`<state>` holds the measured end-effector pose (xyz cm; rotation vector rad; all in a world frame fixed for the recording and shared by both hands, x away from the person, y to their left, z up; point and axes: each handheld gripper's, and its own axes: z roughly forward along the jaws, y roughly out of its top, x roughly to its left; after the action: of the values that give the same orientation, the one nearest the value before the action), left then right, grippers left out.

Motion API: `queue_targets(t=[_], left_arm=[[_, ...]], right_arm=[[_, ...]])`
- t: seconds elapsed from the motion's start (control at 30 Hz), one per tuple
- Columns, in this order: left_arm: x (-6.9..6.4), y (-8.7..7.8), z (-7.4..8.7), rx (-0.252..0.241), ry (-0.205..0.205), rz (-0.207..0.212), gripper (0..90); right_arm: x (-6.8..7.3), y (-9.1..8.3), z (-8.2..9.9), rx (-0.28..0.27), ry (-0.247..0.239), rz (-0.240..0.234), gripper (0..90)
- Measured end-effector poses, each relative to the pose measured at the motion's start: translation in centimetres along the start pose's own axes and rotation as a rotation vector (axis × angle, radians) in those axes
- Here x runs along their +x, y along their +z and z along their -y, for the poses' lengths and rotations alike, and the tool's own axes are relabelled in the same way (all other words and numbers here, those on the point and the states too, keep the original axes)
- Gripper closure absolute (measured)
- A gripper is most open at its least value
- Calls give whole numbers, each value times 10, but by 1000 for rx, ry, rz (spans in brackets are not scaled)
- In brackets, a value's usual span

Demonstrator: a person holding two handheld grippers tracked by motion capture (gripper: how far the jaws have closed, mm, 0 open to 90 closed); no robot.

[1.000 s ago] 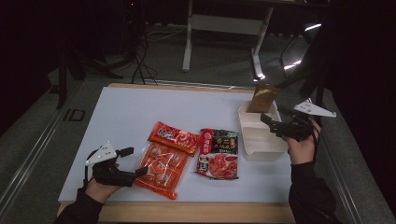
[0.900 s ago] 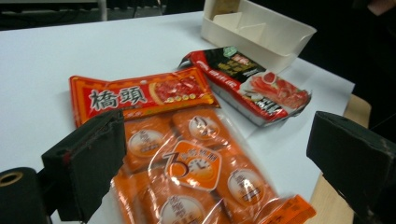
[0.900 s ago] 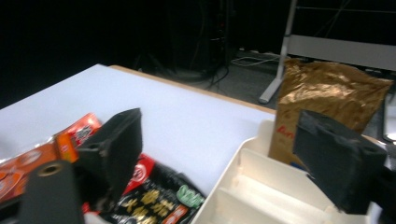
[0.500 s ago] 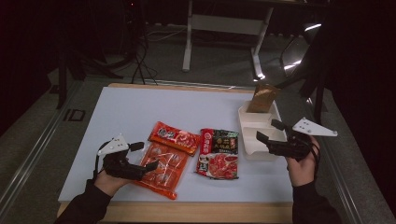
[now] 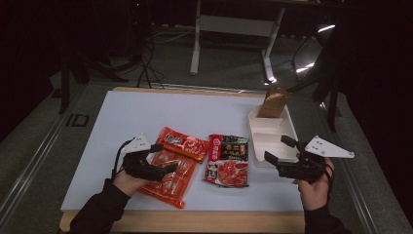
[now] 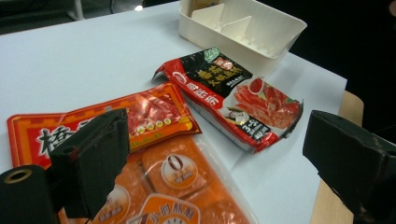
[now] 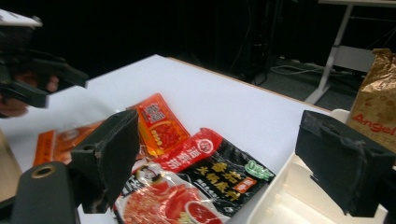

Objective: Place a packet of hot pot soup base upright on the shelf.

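Note:
Three food packets lie mid-table: a large orange packet (image 5: 168, 180), a smaller red-orange packet (image 5: 184, 143) overlapping its far end, and a red-and-black packet (image 5: 227, 161) to their right. A white divided tray (image 5: 285, 127) stands at the right with a brown pouch (image 5: 275, 101) upright in its far compartment. My left gripper (image 5: 165, 157) hovers open over the large orange packet (image 6: 187, 186), nothing between its jaws. My right gripper (image 5: 276, 148) is open beside the tray's near end, facing the red-and-black packet (image 7: 205, 186). In the right gripper view the brown pouch (image 7: 378, 98) stands behind the tray (image 7: 289, 196).
The white mat (image 5: 146, 114) covers a wooden table whose front edge (image 5: 195, 222) is close to both hands. A desk frame (image 5: 234, 24) and cables stand on the dark floor beyond the table.
My left gripper has moved right and forward onto the large orange packet. My right gripper has drawn back from the brown pouch to the tray's near end.

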<state>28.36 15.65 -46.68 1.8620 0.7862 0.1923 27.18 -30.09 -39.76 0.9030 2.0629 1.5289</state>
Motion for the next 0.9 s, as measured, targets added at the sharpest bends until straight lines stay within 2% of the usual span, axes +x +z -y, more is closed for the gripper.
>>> queue_targets(t=[0.03,0.3,0.47,0.53,0.67,0.8,0.83,0.9], left_arm=[[0,6,-3,6,5,-1,81],[-2,24,-17,26,29,17,99],[-4,38,-26,31,40,33,99],[-4,42,-28,31,41,25,101],[-4,64,-39,36,47,40,122],[-2,76,-43,48,57,39,149],[-1,85,-45,62,62,28,149],[1,89,-45,71,55,28,149]], right_arm=[[2,-1,0,1,1,-4,131],[11,-1,3,16,-16,6,110],[19,-2,6,16,-34,-22,106],[21,-2,6,20,-35,-27,106],[35,-3,10,33,-63,-45,106],[39,-4,10,26,-68,-51,107],[40,-4,10,32,-63,-61,107],[41,-4,11,35,-64,-58,107]])
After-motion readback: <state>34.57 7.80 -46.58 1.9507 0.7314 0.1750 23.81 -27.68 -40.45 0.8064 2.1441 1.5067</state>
